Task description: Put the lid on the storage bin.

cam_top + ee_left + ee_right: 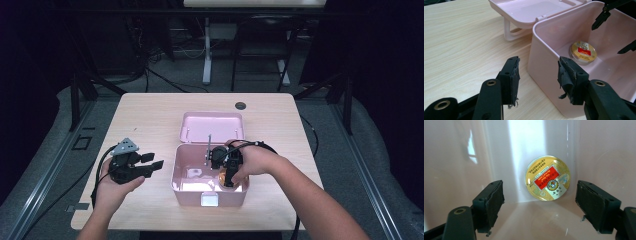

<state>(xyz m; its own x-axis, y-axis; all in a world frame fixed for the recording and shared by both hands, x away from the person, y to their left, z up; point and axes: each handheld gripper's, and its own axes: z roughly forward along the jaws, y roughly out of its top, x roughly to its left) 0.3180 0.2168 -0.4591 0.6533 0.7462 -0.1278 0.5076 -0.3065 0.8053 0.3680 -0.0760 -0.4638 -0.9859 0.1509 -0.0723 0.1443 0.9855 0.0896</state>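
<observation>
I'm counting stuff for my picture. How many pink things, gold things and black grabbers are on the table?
Pink: 1, the pink box with its open lid.
Gold: 1, the round gold tin lying inside the box.
Black: 2, the left gripper beside the box and the right gripper open above the tin.
Total: 4
</observation>
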